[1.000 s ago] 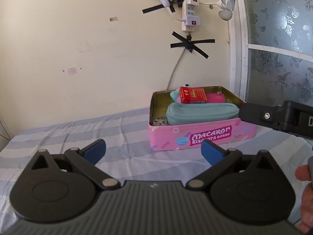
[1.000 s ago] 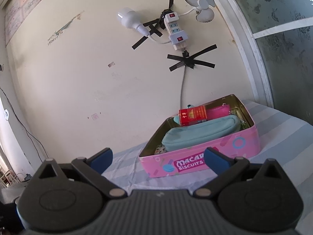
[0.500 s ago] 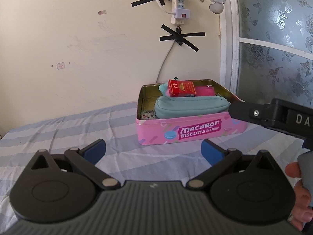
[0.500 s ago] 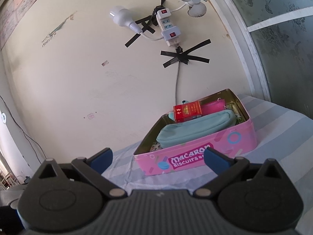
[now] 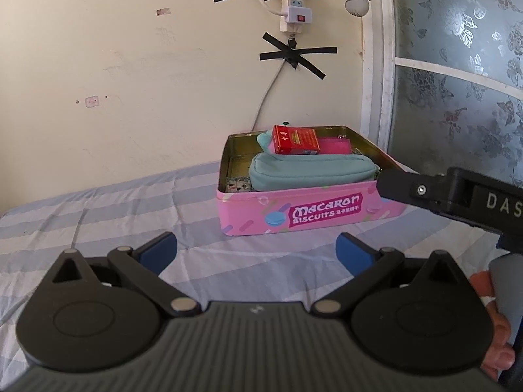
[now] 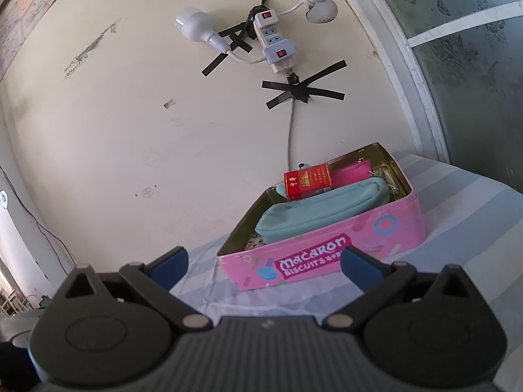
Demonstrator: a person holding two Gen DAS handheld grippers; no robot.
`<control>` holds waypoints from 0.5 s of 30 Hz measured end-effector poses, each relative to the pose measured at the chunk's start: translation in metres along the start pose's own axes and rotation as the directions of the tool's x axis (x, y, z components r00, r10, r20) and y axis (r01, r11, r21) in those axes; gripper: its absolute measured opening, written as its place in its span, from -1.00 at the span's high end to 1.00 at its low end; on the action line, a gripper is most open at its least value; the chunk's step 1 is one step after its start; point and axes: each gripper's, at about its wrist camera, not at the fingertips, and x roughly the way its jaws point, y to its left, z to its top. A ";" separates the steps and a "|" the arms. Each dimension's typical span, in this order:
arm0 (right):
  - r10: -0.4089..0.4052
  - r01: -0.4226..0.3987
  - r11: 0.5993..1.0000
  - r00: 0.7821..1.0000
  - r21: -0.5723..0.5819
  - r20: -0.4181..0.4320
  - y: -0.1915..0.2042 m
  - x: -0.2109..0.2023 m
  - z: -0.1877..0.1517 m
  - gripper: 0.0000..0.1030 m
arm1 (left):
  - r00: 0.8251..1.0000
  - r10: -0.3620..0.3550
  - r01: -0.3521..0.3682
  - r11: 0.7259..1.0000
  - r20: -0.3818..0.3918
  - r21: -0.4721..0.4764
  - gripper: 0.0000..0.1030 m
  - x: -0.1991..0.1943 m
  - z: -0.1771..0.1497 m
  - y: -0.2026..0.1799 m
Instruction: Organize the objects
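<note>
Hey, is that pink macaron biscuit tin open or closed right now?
Open. The pink tin has no lid on it, so its gold inner walls show, with a teal pouch and a red box inside.

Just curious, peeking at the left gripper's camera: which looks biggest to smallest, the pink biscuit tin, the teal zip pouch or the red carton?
1. Pink metal biscuit tin
2. Teal fabric zip pouch, lying inside it
3. Red cardboard carton, resting behind the pouch

All sit close together, so nearness hardly skews this.
</note>
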 end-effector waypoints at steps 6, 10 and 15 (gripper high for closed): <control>-0.007 0.007 1.000 1.000 -0.001 0.003 -0.001 -0.001 0.001 -1.00 | 1.000 0.001 -0.001 1.000 -0.022 -0.011 -1.00 0.004 0.000 0.001; -0.005 0.005 1.000 1.000 0.000 0.003 -0.002 -0.001 0.001 -1.00 | 1.000 0.000 0.000 1.000 -0.022 -0.010 -1.00 0.004 0.000 0.001; -0.002 0.002 1.000 1.000 -0.001 0.001 -0.001 -0.001 0.001 -1.00 | 1.000 -0.002 0.001 1.000 -0.021 -0.008 -1.00 0.004 0.001 0.001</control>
